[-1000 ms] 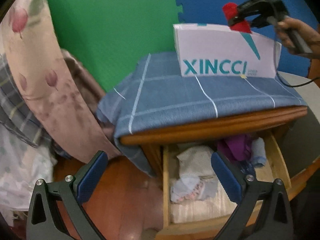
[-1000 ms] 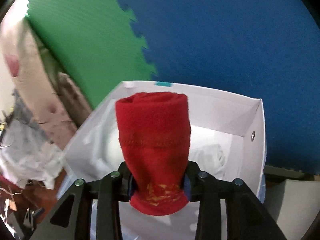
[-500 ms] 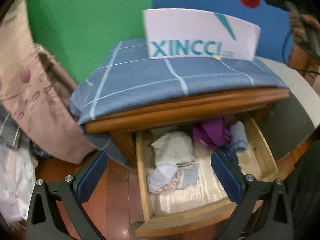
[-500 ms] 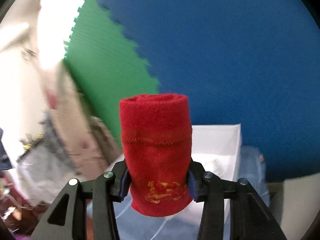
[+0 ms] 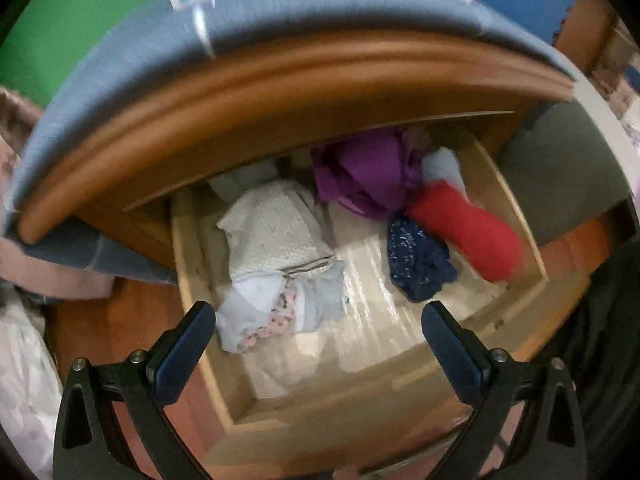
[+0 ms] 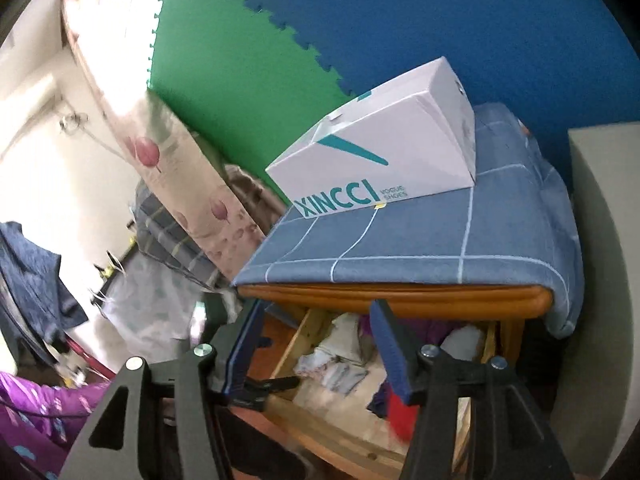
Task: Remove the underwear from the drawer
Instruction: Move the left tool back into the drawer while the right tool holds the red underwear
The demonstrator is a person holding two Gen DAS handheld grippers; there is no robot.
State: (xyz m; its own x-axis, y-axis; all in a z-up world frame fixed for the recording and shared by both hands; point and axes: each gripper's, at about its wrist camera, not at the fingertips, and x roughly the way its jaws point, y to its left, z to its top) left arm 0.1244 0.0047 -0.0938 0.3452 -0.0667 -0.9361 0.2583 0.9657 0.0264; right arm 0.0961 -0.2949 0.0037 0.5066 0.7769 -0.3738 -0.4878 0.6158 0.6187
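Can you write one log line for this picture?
left gripper: open over drawer | right gripper: open, empty | red roll: in drawer, right side

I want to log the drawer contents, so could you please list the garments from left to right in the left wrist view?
Cream knit garment → purple garment → navy speckled garment → red rolled garment.

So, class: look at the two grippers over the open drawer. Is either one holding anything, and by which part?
Nothing is held. The left gripper and right gripper are both open and empty; the red roll lies loose in the drawer.
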